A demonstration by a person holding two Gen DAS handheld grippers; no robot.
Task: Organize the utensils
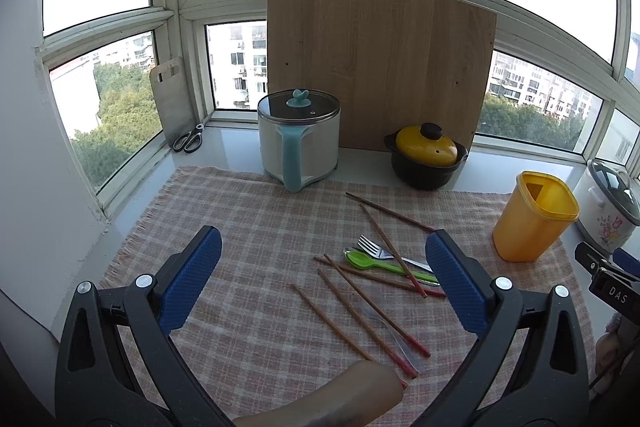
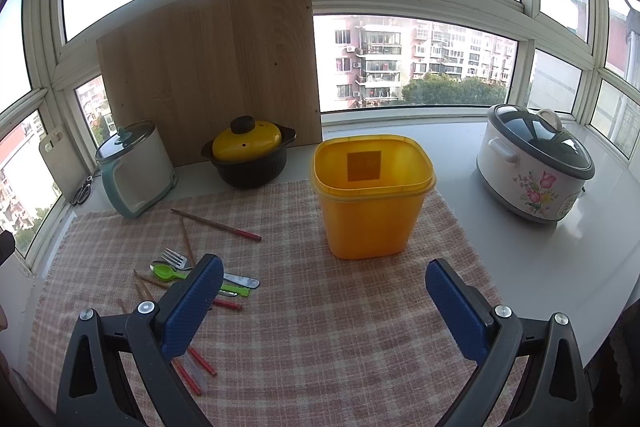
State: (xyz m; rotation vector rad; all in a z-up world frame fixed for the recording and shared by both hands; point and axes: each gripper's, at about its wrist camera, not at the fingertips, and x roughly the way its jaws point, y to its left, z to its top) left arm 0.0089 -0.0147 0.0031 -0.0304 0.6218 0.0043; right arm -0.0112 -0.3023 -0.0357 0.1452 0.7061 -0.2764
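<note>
We logged both claws released and empty: left claw (image 1: 324,283) hung over the checked cloth (image 1: 248,307), right claw (image 2: 324,299) faced the yellow bin (image 2: 372,195). Nearest us, left of the bin, lay the chopsticks (image 1: 360,323), crossed; just beyond them the green spoon (image 1: 362,261) and fork (image 1: 372,247) overlapped. The bin stood empty. Our judgement: gripping one chopstick could drag a crossed neighbour or bunch the cloth; thin sticks might also slip from the pads.
</note>
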